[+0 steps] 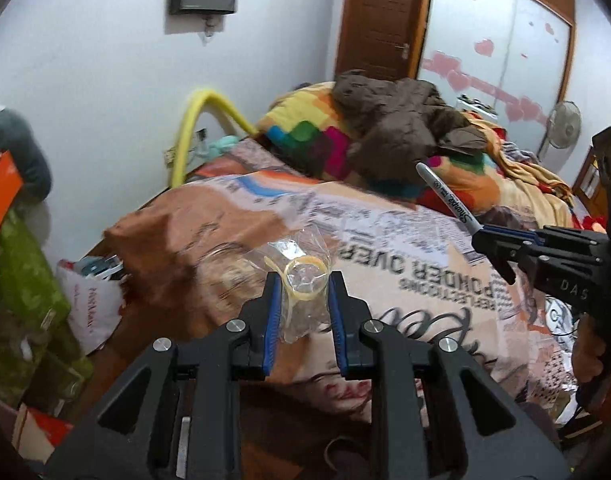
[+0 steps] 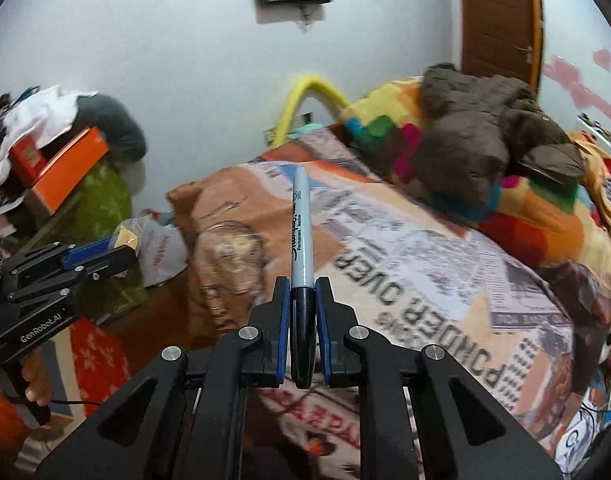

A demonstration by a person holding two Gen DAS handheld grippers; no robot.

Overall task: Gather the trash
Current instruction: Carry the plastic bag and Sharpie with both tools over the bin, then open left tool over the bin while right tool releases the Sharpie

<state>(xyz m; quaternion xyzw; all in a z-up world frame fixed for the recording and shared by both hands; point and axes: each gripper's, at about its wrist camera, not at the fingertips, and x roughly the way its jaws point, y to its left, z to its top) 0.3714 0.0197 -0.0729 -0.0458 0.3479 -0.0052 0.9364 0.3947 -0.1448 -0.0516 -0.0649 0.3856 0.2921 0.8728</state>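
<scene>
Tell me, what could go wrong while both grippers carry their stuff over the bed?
1. The left gripper pinches a floppy clear plastic bag with a yellow ring; thin plastic like that might slip out onto the printed newspaper-pattern bedspread.
2. The right gripper holds the grey-and-black permanent marker only by its black cap end, so most of it sticks out; it could tip or knock something.

Bed (image 1: 385, 240) fills centre frame under a newsprint-pattern cover | colourful checked blanket (image 1: 305, 132) heaped upper middle, brown jacket (image 1: 401, 120) on top | wooden door (image 1: 381, 16) upper right | yellow hose (image 1: 193, 120) arching by white wall, centre left | standing fan (image 1: 561, 124) far right | orange box (image 2: 65, 168) left edge
</scene>
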